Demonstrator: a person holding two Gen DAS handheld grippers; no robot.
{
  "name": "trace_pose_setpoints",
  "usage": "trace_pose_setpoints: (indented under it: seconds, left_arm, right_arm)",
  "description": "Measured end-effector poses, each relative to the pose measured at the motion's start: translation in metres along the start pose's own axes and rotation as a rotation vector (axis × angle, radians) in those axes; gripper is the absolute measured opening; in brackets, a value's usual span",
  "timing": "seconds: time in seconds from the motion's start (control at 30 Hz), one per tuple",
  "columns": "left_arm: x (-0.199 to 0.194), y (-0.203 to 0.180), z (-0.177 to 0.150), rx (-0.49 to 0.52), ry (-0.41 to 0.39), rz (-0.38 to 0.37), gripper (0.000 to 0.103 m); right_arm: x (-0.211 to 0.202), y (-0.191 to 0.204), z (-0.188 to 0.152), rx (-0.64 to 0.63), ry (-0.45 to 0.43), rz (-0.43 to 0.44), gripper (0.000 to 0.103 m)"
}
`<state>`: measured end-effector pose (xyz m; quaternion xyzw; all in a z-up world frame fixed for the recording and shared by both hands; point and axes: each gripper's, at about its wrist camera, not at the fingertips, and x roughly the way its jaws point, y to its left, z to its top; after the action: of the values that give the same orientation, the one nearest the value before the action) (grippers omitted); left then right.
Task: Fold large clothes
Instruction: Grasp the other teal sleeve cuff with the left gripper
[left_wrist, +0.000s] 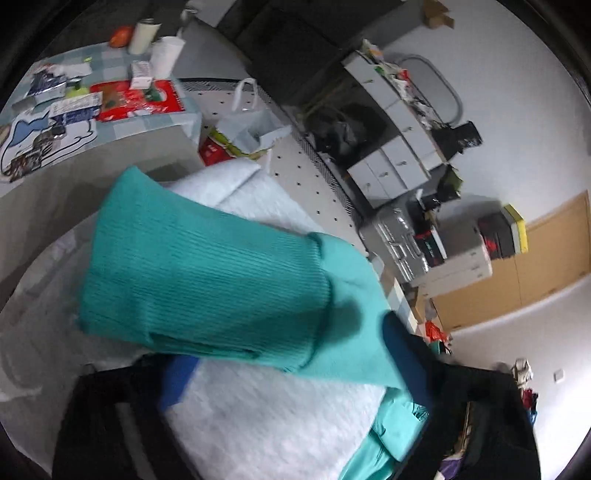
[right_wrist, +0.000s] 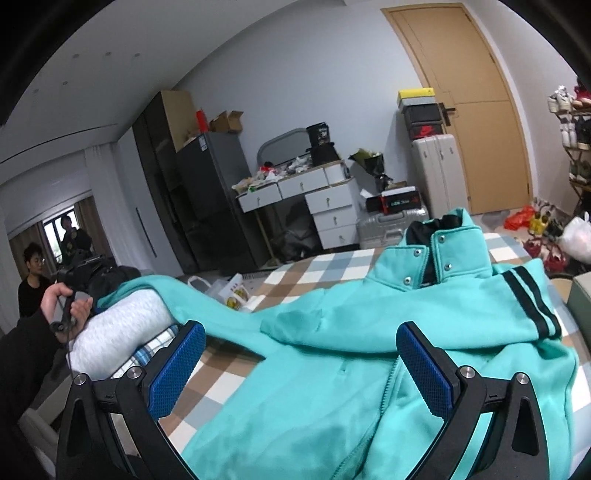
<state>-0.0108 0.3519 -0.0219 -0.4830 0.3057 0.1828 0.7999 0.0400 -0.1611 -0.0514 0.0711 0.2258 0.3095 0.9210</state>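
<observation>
Checked bedding (right_wrist: 325, 266) covers the bed of a cluttered bedroom; on it the teal jacket (right_wrist: 369, 354) lies face up, collar (right_wrist: 436, 251) toward the wooden door (right_wrist: 469, 110), one sleeve (right_wrist: 155, 291) stretched across a white pillow (right_wrist: 118, 328); the right gripper (right_wrist: 301, 365) hovers over the jacket's front with its blue pads (right_wrist: 177, 369) spread wide and nothing between them; the left gripper (left_wrist: 288, 373) shows the ribbed cuff (left_wrist: 199, 280) lying between its blurred fingers, but whether they pinch it I cannot tell; white drawers (right_wrist: 325, 206) stand behind.
</observation>
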Motion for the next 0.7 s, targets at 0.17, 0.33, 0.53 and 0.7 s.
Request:
trace_pose_setpoints:
  seconds: [0.17,0.33,0.53,0.7]
  left_arm:
    - [-0.009,-0.006,0.004,0.068,-0.034,0.042,0.025]
    - [-0.022,-0.025,0.003,0.233,-0.127,0.097,0.015]
    - [0.006,0.015,0.014,0.001,0.031,0.098,0.057]
    - [-0.006,0.002,0.016,0.063,-0.019,0.073,0.018]
  right_arm:
    - [0.005,0.004,-0.003,-0.024,0.027,-0.013,0.103]
    - [0.007,0.009,-0.004,-0.046,0.038,-0.015,0.103]
    - [0.007,0.012,-0.007,-0.07,0.038,-0.024,0.103]
    - [0.008,0.013,-0.006,-0.069,0.043,-0.026,0.103]
